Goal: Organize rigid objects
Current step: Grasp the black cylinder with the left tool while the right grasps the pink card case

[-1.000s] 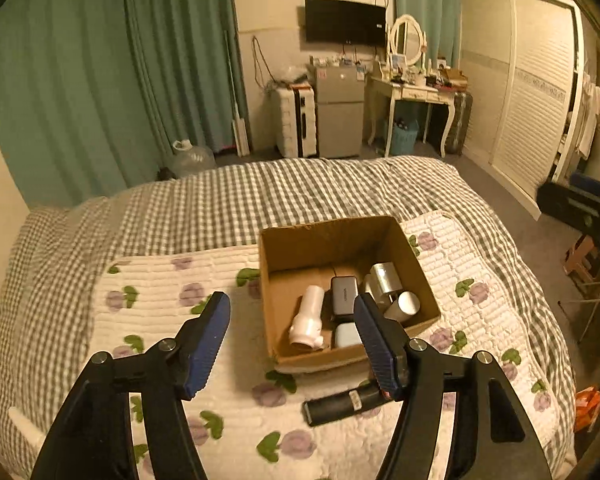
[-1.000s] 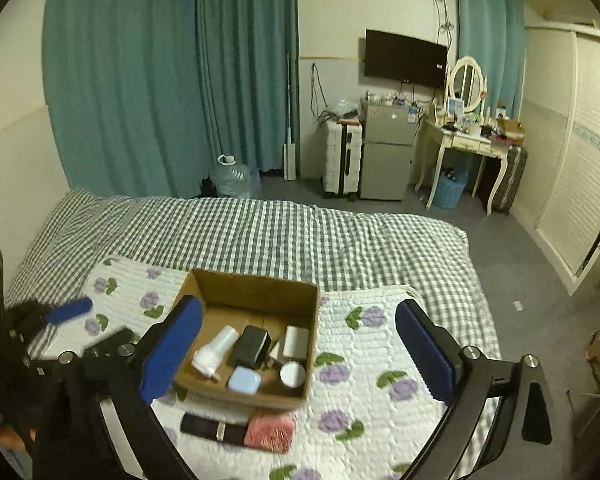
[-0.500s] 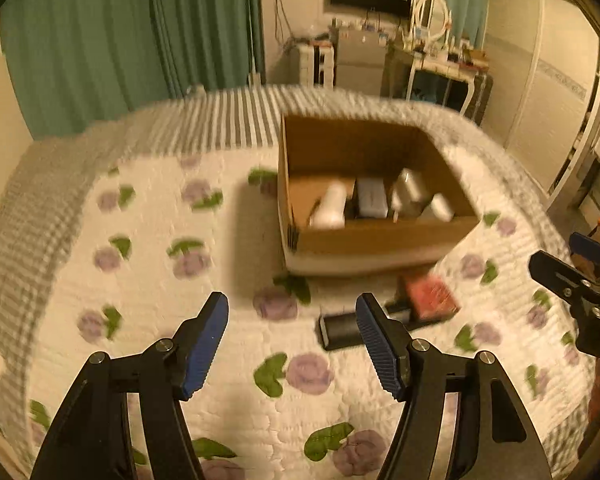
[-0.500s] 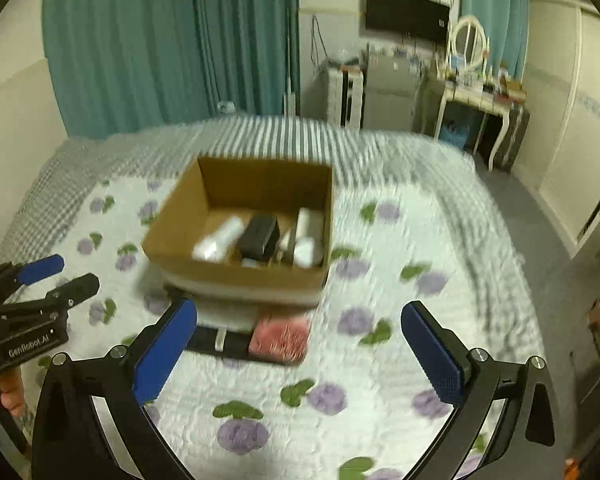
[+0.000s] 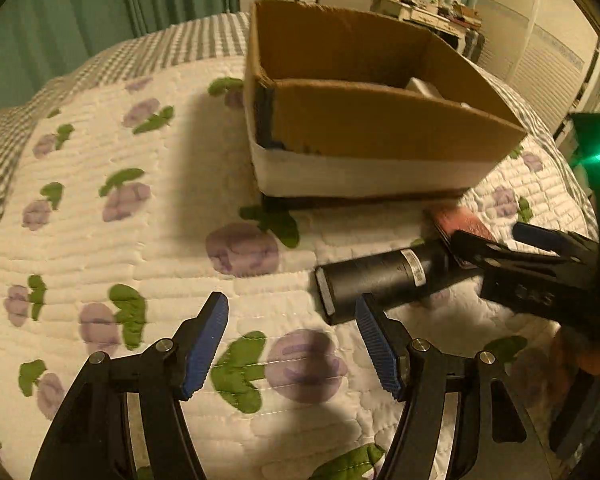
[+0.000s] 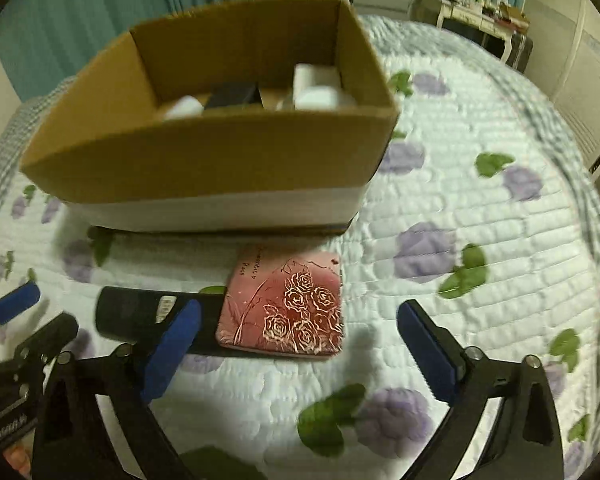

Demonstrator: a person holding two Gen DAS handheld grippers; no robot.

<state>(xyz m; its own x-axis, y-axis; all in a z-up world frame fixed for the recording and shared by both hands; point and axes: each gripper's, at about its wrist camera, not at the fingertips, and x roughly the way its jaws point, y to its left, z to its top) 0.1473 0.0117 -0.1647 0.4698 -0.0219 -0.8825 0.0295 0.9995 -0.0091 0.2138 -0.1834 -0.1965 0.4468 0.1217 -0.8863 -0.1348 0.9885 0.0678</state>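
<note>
1. Quilted white bedding (image 5: pixel 100 152) printed with purple flowers and green leaves lies under both tongs; its left edge gives way to grey check cloth.
2. Left gripper (image 5: pixel 292 312) hangs over the quilt with its blue pads spread and nothing between them; only flower print shows in the gap.
3. Just ahead of its right pad lies a black cylinder (image 5: pixel 384 276) with a white label, on its side, one flat end turned toward that pad; touching or not, I cannot tell.
4. Beyond both tongs stands an open cardboard box (image 6: pixel 220 160) with a white band round its base; white items and a dark one show inside.
5. Right gripper (image 6: pixel 298 320) has its pads spread wide, having just been closing a little; between them, nearer the left pad, lies a flat red case (image 6: pixel 288 308) with a rose pattern, untouched by either pad.
6. The case rests on the right end of the cylinder, just in front of the box; the left pad hides part of the cylinder.
</note>
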